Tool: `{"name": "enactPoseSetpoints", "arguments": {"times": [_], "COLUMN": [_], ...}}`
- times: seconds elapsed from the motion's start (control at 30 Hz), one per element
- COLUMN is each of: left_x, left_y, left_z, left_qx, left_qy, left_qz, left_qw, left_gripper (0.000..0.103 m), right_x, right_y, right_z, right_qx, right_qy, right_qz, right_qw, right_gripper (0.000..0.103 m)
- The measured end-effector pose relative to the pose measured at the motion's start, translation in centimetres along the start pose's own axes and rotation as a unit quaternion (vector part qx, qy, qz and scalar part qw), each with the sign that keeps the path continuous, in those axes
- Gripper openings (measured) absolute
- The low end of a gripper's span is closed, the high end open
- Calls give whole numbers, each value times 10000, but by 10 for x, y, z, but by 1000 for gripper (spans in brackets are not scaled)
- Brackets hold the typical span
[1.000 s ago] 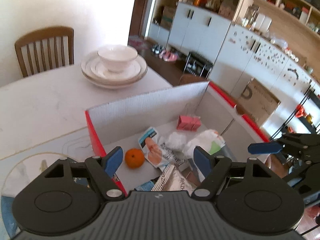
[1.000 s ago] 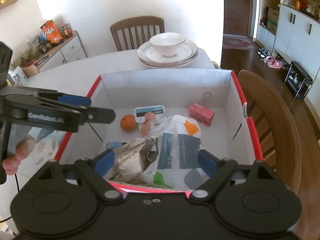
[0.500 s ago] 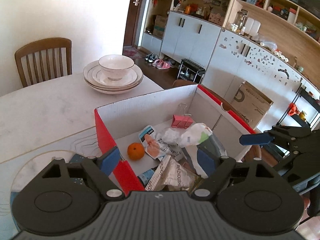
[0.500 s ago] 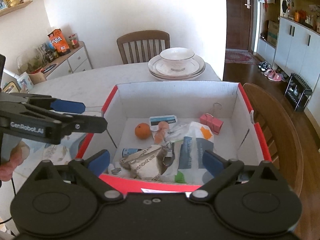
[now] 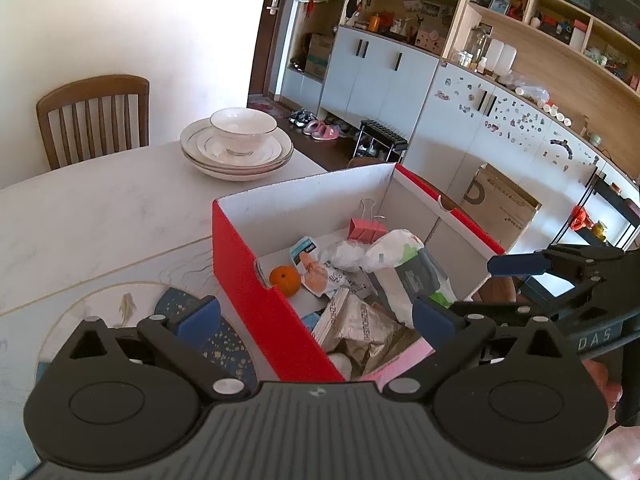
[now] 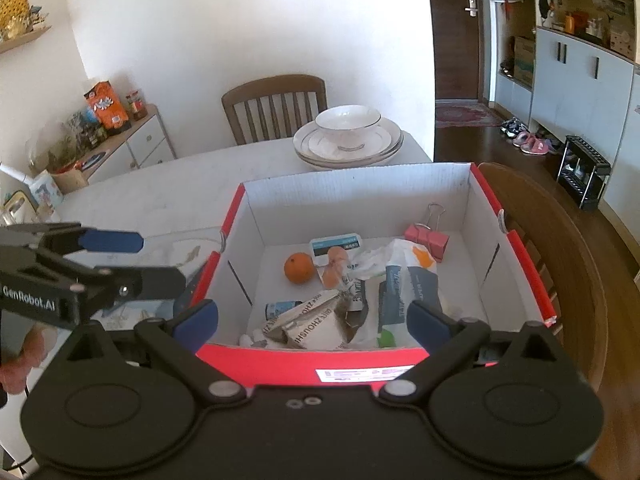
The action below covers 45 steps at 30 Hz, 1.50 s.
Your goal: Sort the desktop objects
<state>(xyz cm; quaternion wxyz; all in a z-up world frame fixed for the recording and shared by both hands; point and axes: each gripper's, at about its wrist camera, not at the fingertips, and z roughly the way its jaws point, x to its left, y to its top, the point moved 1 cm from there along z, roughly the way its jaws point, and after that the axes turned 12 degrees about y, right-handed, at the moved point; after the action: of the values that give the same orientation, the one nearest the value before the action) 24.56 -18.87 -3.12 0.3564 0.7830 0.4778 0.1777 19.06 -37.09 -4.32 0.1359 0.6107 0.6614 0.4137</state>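
- Red cardboard box [image 6: 524, 264], open top, white corrugated inner walls, sits on the pale marble-look table [image 5: 104, 208] near its edge; white label on its near red wall in the right wrist view.
- Inside the box, a loose pile: round orange [image 6: 299, 267] with dimpled skin on the bare white floor, left of the pile.
- Pink binder clip [image 6: 427, 237] with wire handles up, at the far right, close to the back wall.
- Flat snack packet [image 6: 335, 245] with a blue-white header and an orange picture, just beside the orange.
- Crinkled white, grey and green plastic bag [image 6: 408, 284] slumped across the middle; crumpled kraft and foil pouch [image 6: 316, 322] with printed letters at the near side, touching the bag.
- Small blue-labelled tube [image 6: 282, 307] lies flat by the pouch, partly hidden.
- Left gripper [image 5: 316, 320]: blue-padded fingers spread wide, nothing between them, hovering over the box's left red wall, one finger outside it, one over the contents.
- Right gripper [image 6: 312, 318]: fingers also wide apart, empty, poised at the near wall of the box.
- Stack of white glossy plates [image 6: 347, 148] with a bowl on top, behind the box on the table; slatted wooden chair [image 6: 275, 106] beyond.
- Round placemat with fish pattern [image 5: 124, 308] left of the box.
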Motion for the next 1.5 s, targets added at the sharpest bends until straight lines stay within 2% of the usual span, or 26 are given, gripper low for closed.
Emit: {"name": "enactPoseSetpoints", "arguments": {"times": [0.23,0.73,1.17,1.5], "left_x": [4,10,15,21], "left_y": [-8,-27,-37,-42], "left_z": [-15,-31,-44,-46], "left_qx": [-21,-15,-214,-131], "left_qy": [71,642,693,593], "left_qz": [12,279,479,485], "left_qw": [10000,9975,9962,9970], "left_gripper": [103,103,103,103], "right_x": [10,34,47,56], "right_y": [-3,-15,-28,-30], "right_z": [-9,-13,-11,-6], "right_qx": [-136,-166,-198,-155], "right_qy": [-81,-292,-396,-397], "right_qz": [79,120,233,269], "right_qw": [9998,9994,9987,9987], "right_gripper": [101,101,101,101]}}
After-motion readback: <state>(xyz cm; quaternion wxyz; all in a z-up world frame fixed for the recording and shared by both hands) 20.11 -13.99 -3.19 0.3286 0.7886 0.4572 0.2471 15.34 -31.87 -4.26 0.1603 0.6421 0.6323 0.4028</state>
